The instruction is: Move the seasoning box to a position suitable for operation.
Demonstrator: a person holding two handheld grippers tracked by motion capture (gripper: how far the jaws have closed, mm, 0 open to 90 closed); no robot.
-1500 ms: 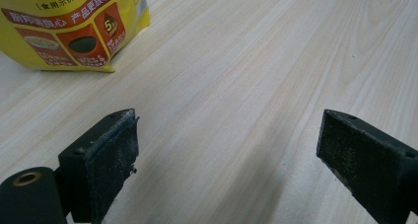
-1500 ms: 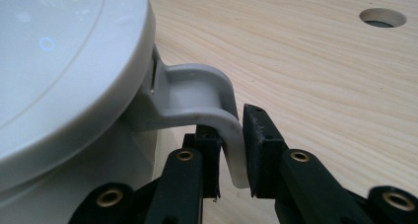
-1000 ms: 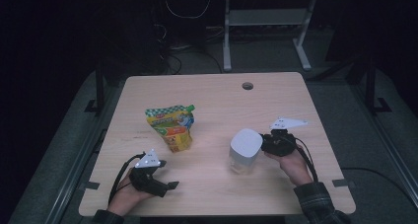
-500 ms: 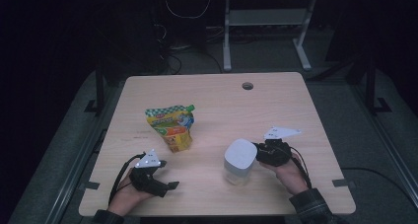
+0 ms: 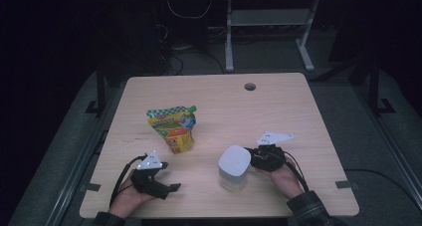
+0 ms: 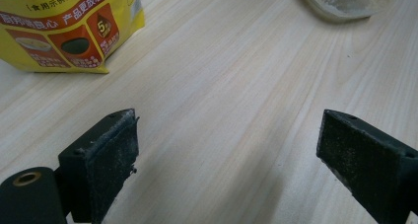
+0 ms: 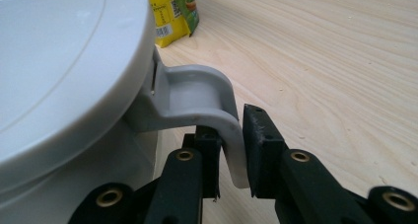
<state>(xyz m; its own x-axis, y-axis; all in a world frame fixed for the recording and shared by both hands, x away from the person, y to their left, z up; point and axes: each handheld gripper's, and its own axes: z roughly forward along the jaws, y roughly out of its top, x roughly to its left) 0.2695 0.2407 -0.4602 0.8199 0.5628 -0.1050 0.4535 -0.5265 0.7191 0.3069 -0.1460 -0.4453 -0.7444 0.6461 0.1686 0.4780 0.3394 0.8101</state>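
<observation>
Two things sit on my bench (image 5: 298, 111): a white-lidded jar (image 5: 234, 169) near the front edge, right of centre, and a yellow pouch (image 5: 172, 128) standing left of centre, well apart from it. My right tongs (image 7: 231, 150) pinch the jar's grey lid tab (image 7: 207, 98) from the jar's right side. My left tongs (image 6: 226, 155) rest spread wide over bare wood at the front left, gripping nothing, with the pouch just ahead.
</observation>
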